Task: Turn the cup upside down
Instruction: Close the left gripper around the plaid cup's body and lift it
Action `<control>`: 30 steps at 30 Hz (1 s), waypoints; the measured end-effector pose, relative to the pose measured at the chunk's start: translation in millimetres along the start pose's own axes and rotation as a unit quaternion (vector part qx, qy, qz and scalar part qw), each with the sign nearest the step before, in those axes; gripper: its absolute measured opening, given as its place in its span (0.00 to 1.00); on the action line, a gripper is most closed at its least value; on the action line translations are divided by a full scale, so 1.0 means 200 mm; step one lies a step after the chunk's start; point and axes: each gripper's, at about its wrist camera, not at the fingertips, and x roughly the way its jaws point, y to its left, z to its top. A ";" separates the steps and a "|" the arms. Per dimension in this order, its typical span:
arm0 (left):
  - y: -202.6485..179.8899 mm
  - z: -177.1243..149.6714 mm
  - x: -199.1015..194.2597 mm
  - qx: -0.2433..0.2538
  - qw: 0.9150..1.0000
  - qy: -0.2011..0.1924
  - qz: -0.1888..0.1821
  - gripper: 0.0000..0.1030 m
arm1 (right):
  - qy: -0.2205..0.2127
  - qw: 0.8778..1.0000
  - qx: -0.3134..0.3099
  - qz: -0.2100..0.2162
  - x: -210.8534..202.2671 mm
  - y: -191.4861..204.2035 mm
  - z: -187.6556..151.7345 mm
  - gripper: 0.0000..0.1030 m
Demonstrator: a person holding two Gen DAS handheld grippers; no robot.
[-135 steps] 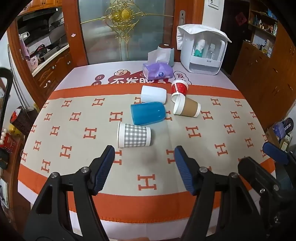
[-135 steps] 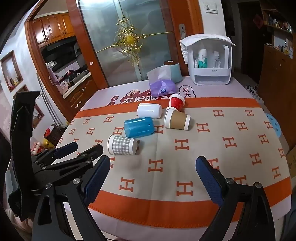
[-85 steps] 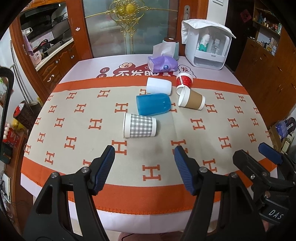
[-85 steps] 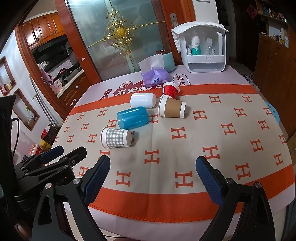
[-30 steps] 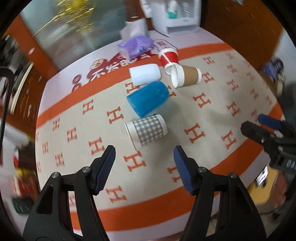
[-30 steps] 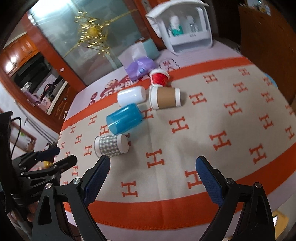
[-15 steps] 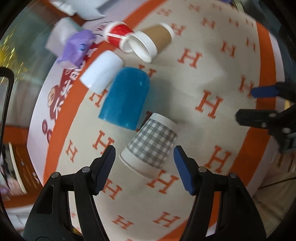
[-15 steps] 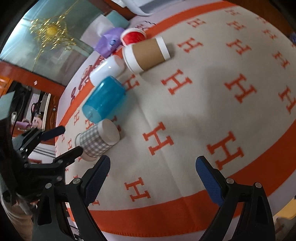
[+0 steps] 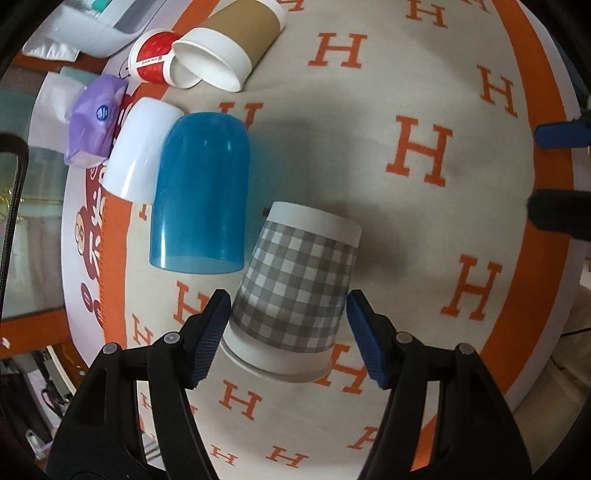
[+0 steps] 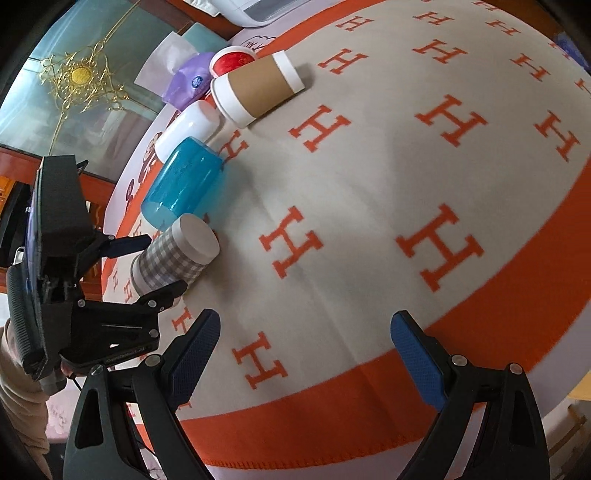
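Observation:
A grey checked paper cup (image 9: 295,291) lies on its side on the H-patterned tablecloth (image 9: 417,155), its rim towards the left wrist camera. My left gripper (image 9: 288,314) is open, one finger on each side of the cup's rim end with a small gap to each. In the right wrist view the cup (image 10: 177,254) shows its flat base, with the left gripper (image 10: 157,264) around it. My right gripper (image 10: 304,334) is open and empty above bare cloth near the table's front edge.
A blue plastic cup (image 9: 201,192), a white cup (image 9: 138,147), a brown sleeved paper cup (image 9: 232,40) and a red cup (image 9: 155,55) lie on their sides just beyond. A purple tissue pack (image 9: 94,122) and a white organiser (image 9: 107,22) stand further back.
My left gripper has swung down and moved in until its open fingers straddle the checked cup. My right gripper has dropped closer to the cloth and tilted. The cups have not moved.

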 end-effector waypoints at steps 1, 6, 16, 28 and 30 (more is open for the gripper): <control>0.00 0.00 0.00 0.002 1.000 0.001 0.003 0.61 | -0.002 1.000 0.001 -0.002 0.00 -0.01 -0.01 0.92; -0.04 0.02 0.01 0.015 1.000 0.011 0.023 0.61 | -0.008 1.000 0.011 -0.008 -0.04 -0.05 -0.03 0.92; -0.11 0.03 0.02 0.022 0.998 0.024 0.053 0.61 | -0.015 1.000 0.010 -0.013 -0.08 -0.09 -0.06 0.92; -0.09 -0.05 -0.19 -0.065 0.998 0.020 -0.013 0.61 | -0.009 1.000 -0.011 -0.007 -0.16 -0.11 -0.01 0.92; -0.09 -0.06 -0.23 -0.099 0.994 0.022 -0.037 0.61 | -0.007 1.000 -0.017 -0.006 -0.17 -0.11 0.01 0.92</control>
